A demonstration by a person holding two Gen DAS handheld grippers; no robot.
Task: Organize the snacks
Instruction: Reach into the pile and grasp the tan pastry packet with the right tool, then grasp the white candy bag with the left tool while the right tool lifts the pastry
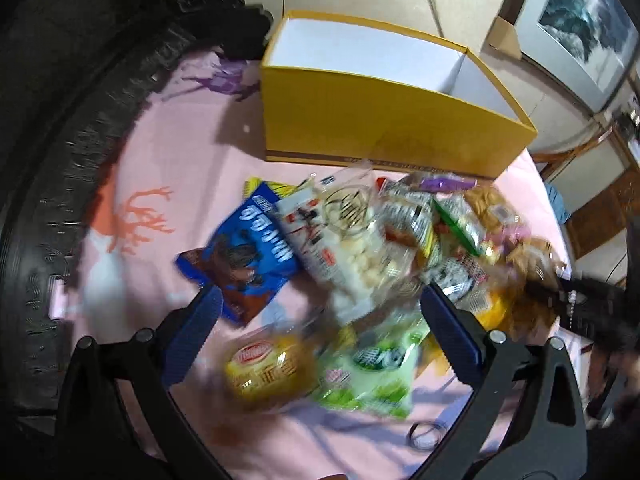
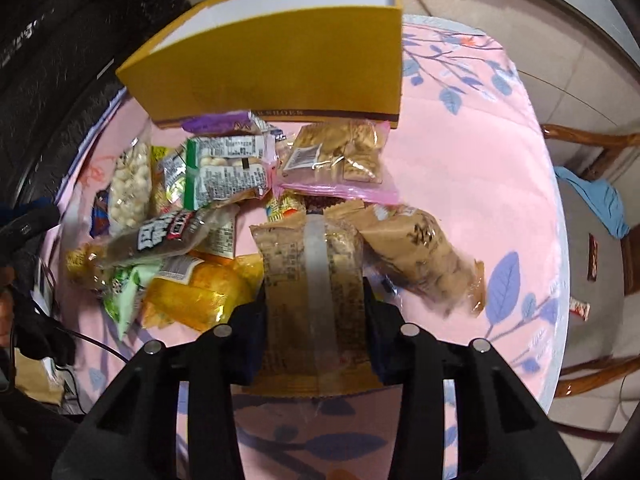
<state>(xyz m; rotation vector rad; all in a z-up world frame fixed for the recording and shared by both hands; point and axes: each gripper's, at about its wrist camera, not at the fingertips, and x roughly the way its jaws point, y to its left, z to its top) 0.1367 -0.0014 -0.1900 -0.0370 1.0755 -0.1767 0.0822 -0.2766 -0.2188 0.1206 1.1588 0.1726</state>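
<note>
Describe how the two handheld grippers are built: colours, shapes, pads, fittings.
Both are matte black, angular two-finger frames with cut-out openings and round silver pins at the joints. The left gripper has ribbed dark-blue pads on the inner faces of its fingers. The right gripper has dark pads too, mostly hidden. No cables or markings show.

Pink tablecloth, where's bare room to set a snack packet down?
Bare pink tablecloth lies right of the brown cracker packets, toward the table's edge, and in front of the snack heap near the right gripper. Inside the yellow cardboard box looks empty. Crowded: the heap directly before the box.
</note>
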